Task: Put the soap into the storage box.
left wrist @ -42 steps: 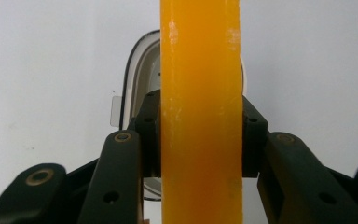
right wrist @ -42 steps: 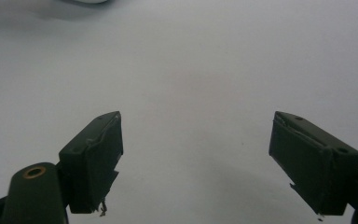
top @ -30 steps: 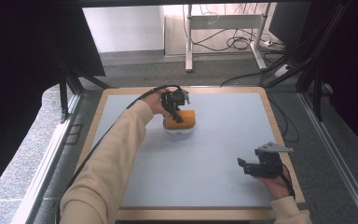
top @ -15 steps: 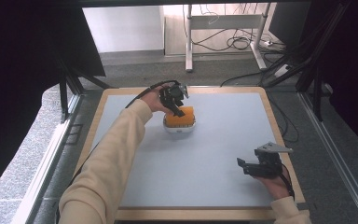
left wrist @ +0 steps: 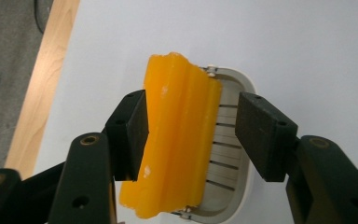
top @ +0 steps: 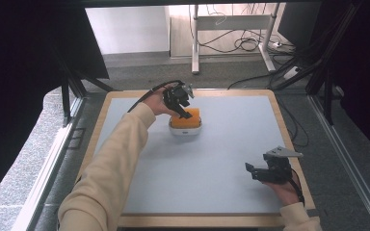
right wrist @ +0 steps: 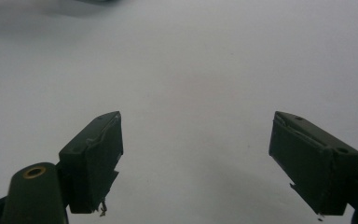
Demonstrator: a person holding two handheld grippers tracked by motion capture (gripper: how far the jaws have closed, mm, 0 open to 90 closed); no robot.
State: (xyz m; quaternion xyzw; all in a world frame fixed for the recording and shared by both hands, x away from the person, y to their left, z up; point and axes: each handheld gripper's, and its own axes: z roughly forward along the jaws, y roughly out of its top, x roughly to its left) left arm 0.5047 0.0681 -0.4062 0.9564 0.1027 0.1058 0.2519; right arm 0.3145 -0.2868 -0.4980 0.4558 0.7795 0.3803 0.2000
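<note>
An orange soap bar (left wrist: 182,140) lies tilted on a white slatted soap dish (left wrist: 228,186), which sits on the far middle of the table's mat. My left gripper (left wrist: 193,126) is open and straddles the bar: one jaw touches its side, while the other stands clear over the dish. In the high view the left gripper (top: 183,111) reaches down onto the soap bar (top: 187,119) and dish (top: 185,131) from the far left. My right gripper (top: 250,172) is held low near the front right edge. In its own view the right gripper (right wrist: 196,149) is open, with bare mat between its jaws.
The pale blue mat (top: 221,144) is framed by a wooden table rim (top: 289,144). A black cable (top: 147,95) trails from the left gripper over the far left edge. Table legs and floor cables (top: 241,43) lie beyond the table.
The left gripper has drawn back slightly toward the far edge above the soap. The soap bar, dish and right gripper have hardly moved.
</note>
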